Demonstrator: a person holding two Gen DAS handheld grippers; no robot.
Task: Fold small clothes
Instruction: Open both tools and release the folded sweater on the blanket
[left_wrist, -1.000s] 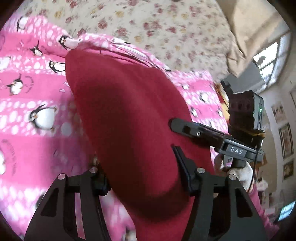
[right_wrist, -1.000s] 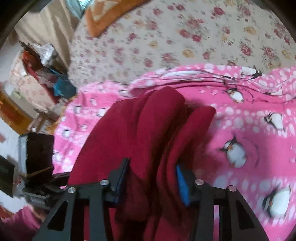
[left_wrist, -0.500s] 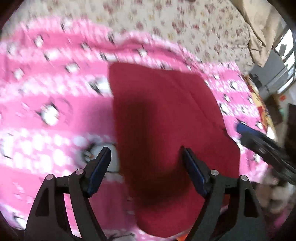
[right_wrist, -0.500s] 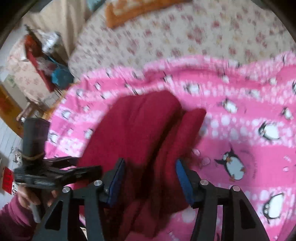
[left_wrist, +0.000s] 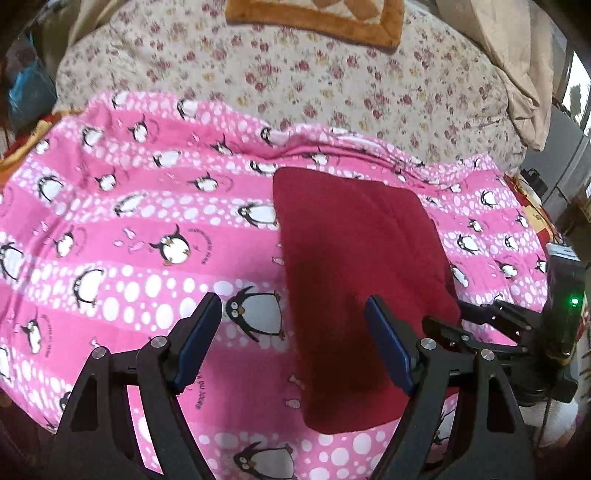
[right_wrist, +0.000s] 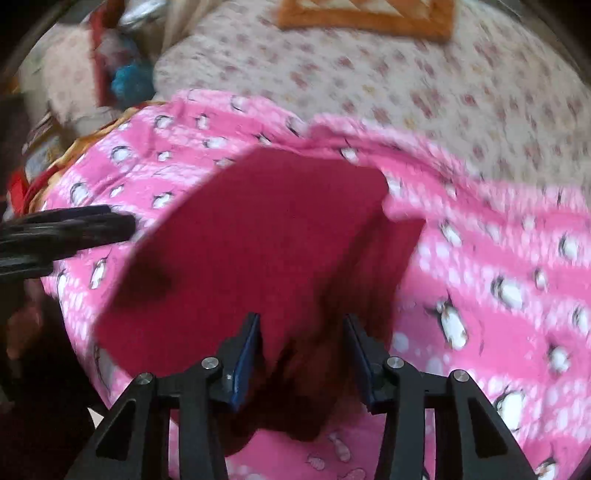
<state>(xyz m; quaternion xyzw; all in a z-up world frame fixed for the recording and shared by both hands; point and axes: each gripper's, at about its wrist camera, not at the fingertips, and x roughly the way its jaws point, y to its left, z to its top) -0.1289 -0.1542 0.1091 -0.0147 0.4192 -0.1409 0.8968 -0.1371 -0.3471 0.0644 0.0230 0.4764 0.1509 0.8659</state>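
Observation:
A dark red garment (left_wrist: 351, 240) lies folded flat on the pink penguin blanket (left_wrist: 147, 221). My left gripper (left_wrist: 293, 314) hovers open over the garment's left edge, its pads touching nothing. In the right wrist view the garment (right_wrist: 258, 229) spreads ahead and a bunched near edge rises between the fingers of my right gripper (right_wrist: 303, 332). Its jaws are closing and press on that bunch. From the left wrist view the right gripper (left_wrist: 448, 317) sits at the garment's right side. The left gripper (right_wrist: 125, 221) shows at the far left of the right wrist view.
The blanket covers a bed with a floral sheet (left_wrist: 295, 74). An orange-brown cushion (left_wrist: 317, 18) lies at the far end and a beige cloth (left_wrist: 517, 74) hangs at the right. Cluttered furniture (right_wrist: 125, 77) stands beyond the bed's left side.
The red garment went from held up to lying flat. My left gripper opened, let it go and drew back. My right gripper also drew back, keeping cloth between its jaws.

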